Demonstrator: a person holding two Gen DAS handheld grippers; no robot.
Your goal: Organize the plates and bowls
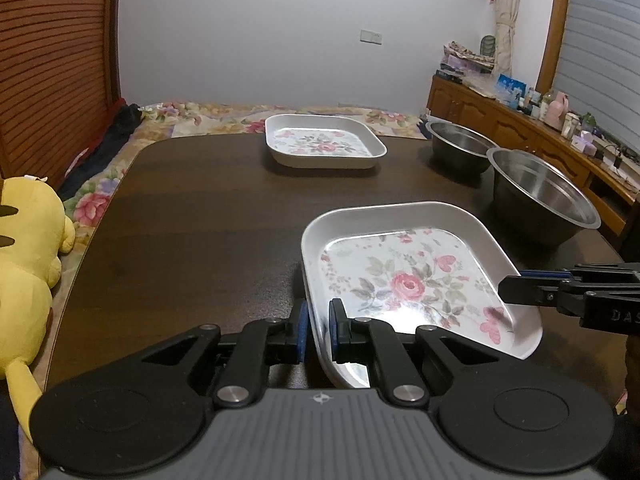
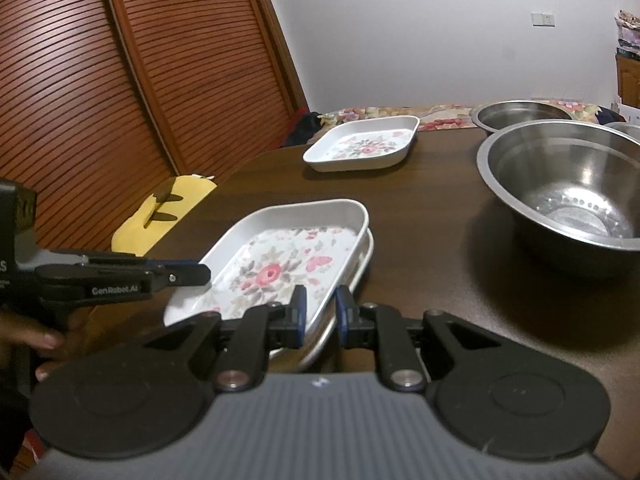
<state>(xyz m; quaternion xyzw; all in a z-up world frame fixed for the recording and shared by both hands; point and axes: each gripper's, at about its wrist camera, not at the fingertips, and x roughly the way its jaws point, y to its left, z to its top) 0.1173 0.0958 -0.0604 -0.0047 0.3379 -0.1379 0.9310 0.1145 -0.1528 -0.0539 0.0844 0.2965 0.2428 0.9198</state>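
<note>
A white square plate with a rose print (image 1: 404, 276) (image 2: 280, 260) sits tilted near the front of the dark table (image 1: 200, 220). My left gripper (image 1: 319, 322) is shut on its left rim, also seen in the right wrist view as the left gripper (image 2: 192, 274). At the opposite rim my right gripper (image 2: 322, 314) is shut, and it shows in the left wrist view as the right gripper (image 1: 516, 290). Under this plate the rim of a second plate (image 2: 366, 252) shows. Another floral plate (image 1: 324, 142) (image 2: 360, 144) lies at the far side.
Two steel bowls (image 1: 540, 196) (image 1: 460, 148) stand on the right; the nearer bowl (image 2: 568, 188) is close to my right gripper. A yellow plush toy (image 1: 28, 248) lies off the table's left edge. A wooden sideboard (image 1: 520, 120) with clutter runs along the right wall.
</note>
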